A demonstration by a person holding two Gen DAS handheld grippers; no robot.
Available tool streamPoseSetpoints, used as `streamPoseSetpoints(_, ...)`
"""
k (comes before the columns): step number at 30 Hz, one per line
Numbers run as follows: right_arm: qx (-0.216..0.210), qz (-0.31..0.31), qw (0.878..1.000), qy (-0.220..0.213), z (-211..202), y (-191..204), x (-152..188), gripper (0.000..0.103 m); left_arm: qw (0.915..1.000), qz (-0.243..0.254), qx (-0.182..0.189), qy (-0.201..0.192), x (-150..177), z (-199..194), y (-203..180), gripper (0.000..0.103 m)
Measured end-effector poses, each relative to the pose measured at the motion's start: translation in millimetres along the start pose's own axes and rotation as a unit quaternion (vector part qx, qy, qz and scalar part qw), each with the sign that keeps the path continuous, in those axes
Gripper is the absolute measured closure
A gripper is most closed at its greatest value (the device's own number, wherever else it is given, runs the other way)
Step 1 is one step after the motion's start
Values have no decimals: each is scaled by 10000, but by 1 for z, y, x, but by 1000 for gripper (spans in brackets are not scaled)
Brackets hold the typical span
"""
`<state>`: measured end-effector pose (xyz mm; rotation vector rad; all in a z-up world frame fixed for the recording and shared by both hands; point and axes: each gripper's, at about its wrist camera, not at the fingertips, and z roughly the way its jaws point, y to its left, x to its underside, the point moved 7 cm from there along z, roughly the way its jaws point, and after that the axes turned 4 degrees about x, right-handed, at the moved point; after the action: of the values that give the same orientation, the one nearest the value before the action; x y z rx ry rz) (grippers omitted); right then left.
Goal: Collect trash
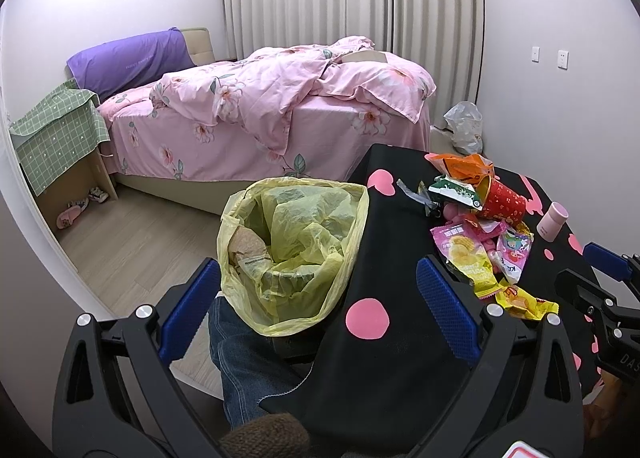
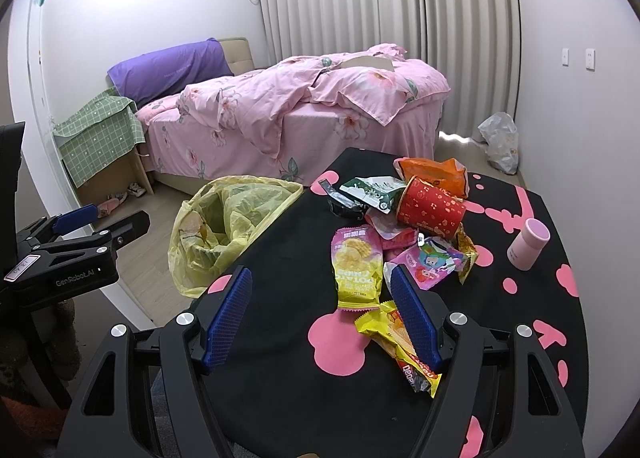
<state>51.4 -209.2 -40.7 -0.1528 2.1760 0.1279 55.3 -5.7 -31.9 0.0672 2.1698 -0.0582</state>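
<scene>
1. Hovering low over the near edge of the table, the right gripper has its blue pads spread wide with nothing between them; its right pad sits just above the yellow crisp packet, the nearest wrapper of the heap

2. Standing off to the left, the left gripper is likewise spread apart and empty, held level and aimed across the table corner, with the bin's mouth just beyond its left finger

3. Beyond the right gripper lies the litter, all of it on the black cloth with pink spots: a pink-and-yellow potato chips bag, a cartoon-printed pink packet, a red paper cup tipped on its side, a green-and-white wrapper and an orange bag at the back

4. The bin with the yellow liner stands on the floor against the table's left edge; something pale and crumpled shows inside it, though I cannot tell what

5. To my eye the job is barely begun: the heap looks whole, and neither tool holds anything

6. A pink bottle stands apart to the right; whether it counts as trash I cannot say
</scene>
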Motion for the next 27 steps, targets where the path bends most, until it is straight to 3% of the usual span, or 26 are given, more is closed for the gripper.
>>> streamPoseSetpoints(27,18,22,10000,8,1,-3,4,34,10000,-28,-10,-8,1,-1,5,9)
